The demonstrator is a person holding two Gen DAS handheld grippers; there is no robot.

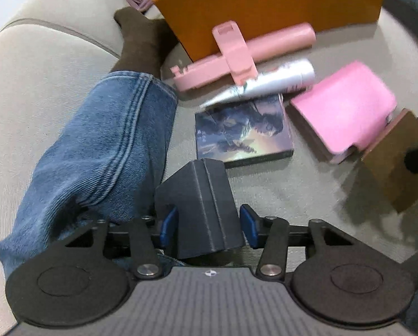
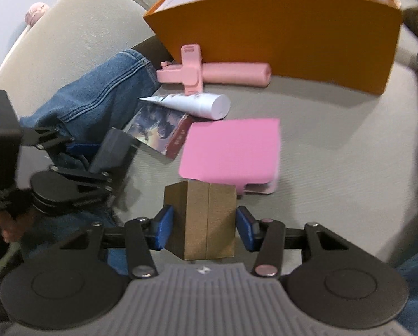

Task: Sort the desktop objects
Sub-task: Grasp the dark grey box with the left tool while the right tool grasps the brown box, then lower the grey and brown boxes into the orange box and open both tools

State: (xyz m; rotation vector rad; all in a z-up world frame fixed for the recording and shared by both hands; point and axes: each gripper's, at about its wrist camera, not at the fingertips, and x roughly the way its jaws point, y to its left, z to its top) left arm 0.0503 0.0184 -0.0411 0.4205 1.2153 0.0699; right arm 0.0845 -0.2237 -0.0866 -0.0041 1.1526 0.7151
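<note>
left gripper (image 1: 206,225): shut tight, holds nothing | right gripper (image 2: 206,224): shut tight, holds nothing, just above pink notepad (image 2: 231,151) in the sofa seat's middle | orange box (image 2: 279,36) waits at the seat's back for sorted things

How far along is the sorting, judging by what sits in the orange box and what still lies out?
Done: the orange cardboard box already holds some pink and red items. In hand: nothing that I can see; the left gripper and right gripper carry no object. Left: the pink selfie stick, white squeeze tube, illustrated flat case and pink notebook lie outside the box.
</note>
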